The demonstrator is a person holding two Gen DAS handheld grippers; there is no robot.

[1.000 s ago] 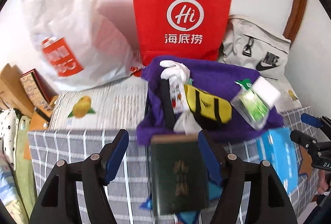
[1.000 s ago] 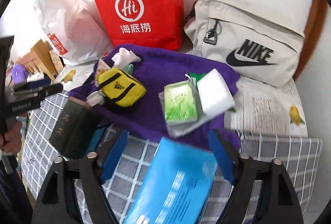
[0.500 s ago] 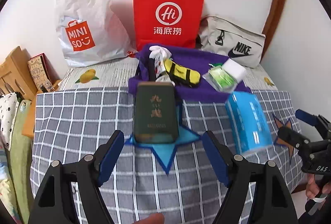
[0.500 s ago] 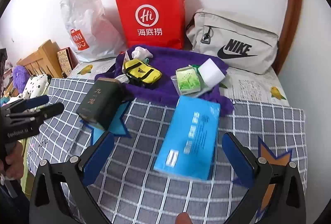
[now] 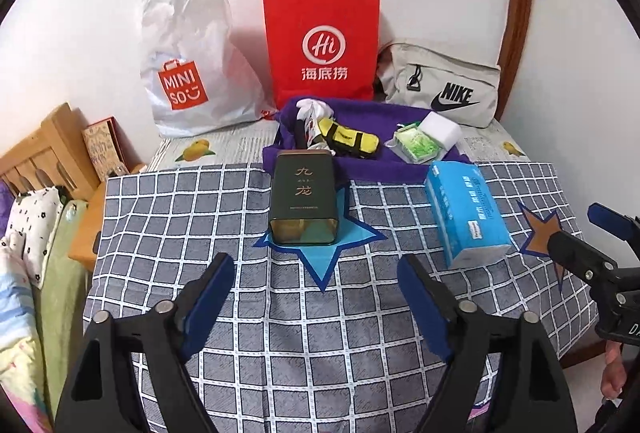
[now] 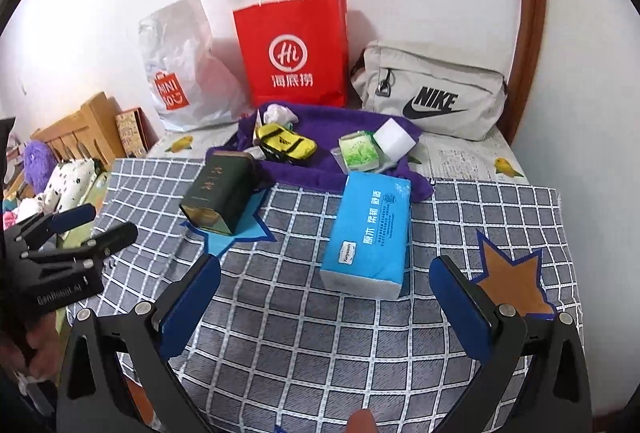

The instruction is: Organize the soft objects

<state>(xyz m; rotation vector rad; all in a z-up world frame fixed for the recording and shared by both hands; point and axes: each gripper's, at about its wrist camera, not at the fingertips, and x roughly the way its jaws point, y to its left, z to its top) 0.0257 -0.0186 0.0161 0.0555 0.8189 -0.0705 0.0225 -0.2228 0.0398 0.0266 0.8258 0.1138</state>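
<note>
Now, through my left wrist camera, my left gripper [image 5: 316, 285] has just been widening and holds nothing; the dark green tin [image 5: 303, 202] lies on the blue star [image 5: 320, 253] ahead. From the right wrist, my right gripper [image 6: 324, 293] gapes fully (nothing between its pads), the blue tissue pack [image 6: 370, 233] resting on the checked cloth [image 6: 320, 345] just beyond.

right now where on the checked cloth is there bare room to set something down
Free: the checked cloth left of the dark green tin; the strip between the tin and the blue tissue pack; the near stretch in front of both. The brown star right of the pack is bare. Crowded: the purple towel, holding a yellow pouch, sponge and green packet.
</note>
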